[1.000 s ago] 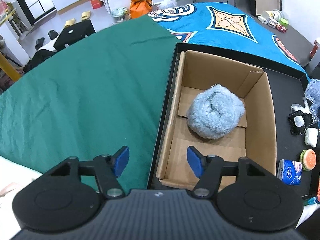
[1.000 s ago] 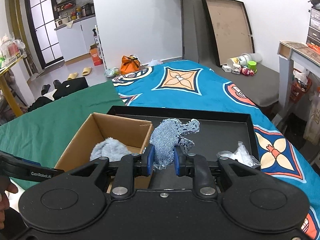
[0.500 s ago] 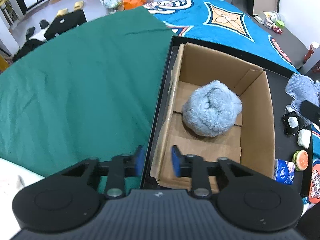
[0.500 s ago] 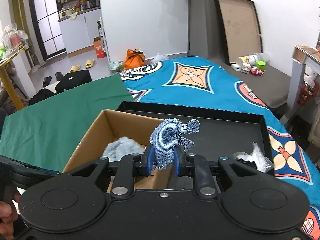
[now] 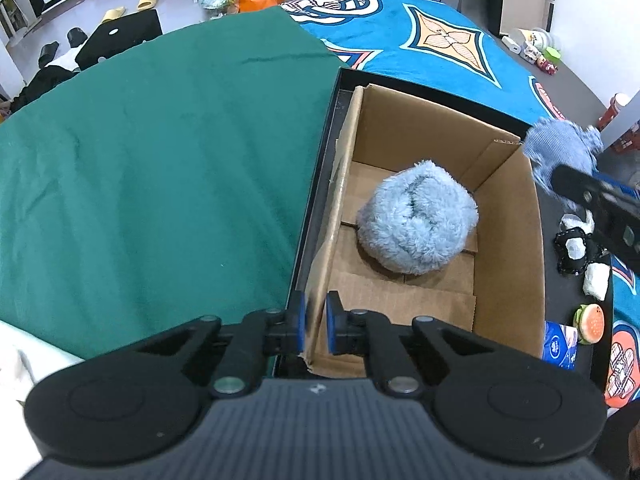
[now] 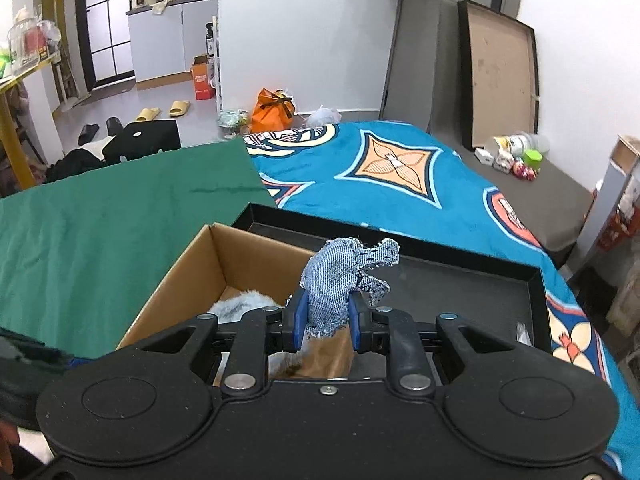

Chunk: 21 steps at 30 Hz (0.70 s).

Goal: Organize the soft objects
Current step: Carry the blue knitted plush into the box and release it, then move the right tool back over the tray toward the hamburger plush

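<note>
With the left gripper (image 5: 314, 328) just closed, pinching the box (image 5: 508, 240) wall at its near left corner, the right gripper (image 6: 325, 322), pinching the denim scrap (image 6: 340, 280), must release it above the box's right edge.

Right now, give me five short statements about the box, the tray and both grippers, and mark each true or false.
1. The left gripper is clamped on the near left wall of the cardboard box. True.
2. The right gripper is empty. False: it is shut on a denim scrap.
3. A fluffy blue ball lies inside the cardboard box. True.
4. The cardboard box sits on the green cloth. False: it sits in the black tray, beside that cloth.
5. The burger toy is inside the cardboard box. False: it lies outside, by the box's right wall.
</note>
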Each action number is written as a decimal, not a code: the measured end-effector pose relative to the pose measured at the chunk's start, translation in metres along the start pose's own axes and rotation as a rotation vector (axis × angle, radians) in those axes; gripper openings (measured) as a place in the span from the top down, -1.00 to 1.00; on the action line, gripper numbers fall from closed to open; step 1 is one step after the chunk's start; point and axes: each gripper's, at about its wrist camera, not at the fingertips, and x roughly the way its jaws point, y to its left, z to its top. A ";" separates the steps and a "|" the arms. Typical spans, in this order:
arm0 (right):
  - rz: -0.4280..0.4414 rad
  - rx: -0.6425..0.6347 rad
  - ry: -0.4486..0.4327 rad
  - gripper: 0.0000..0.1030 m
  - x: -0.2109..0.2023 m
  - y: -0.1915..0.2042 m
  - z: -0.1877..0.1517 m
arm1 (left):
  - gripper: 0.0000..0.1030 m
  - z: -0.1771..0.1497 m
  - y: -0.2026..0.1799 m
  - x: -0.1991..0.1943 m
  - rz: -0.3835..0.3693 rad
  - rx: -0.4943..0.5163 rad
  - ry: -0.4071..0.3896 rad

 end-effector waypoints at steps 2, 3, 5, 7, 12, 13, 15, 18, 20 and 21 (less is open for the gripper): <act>-0.009 -0.032 0.004 0.50 0.004 0.005 0.002 | 0.82 0.000 0.000 0.000 -0.002 -0.001 0.000; -0.015 -0.044 0.010 0.42 0.007 0.008 0.002 | 0.82 0.000 0.000 0.000 -0.002 -0.002 -0.001; -0.013 -0.055 0.016 0.41 0.008 0.010 0.000 | 0.82 0.000 0.001 0.000 -0.003 -0.004 -0.002; -0.005 -0.050 0.026 0.30 0.008 0.009 -0.002 | 0.81 0.000 0.002 0.000 -0.003 -0.010 -0.003; 0.014 -0.015 0.027 0.18 -0.003 -0.002 -0.011 | 0.81 0.000 0.003 0.001 -0.008 -0.019 -0.003; 0.013 -0.009 0.028 0.18 -0.006 -0.005 -0.014 | 0.81 0.000 0.003 0.001 -0.006 -0.017 -0.003; 0.016 0.013 0.030 0.18 -0.009 -0.011 -0.018 | 0.80 0.000 0.002 0.001 -0.005 -0.012 -0.001; 0.011 0.032 0.035 0.18 -0.014 -0.021 -0.026 | 0.79 0.001 0.002 0.002 0.003 -0.009 0.006; 0.004 0.041 0.038 0.18 -0.016 -0.028 -0.032 | 0.79 0.001 0.000 0.001 0.011 0.002 0.004; 0.002 0.048 0.041 0.18 -0.017 -0.031 -0.034 | 0.79 0.001 -0.001 0.001 0.018 0.009 0.004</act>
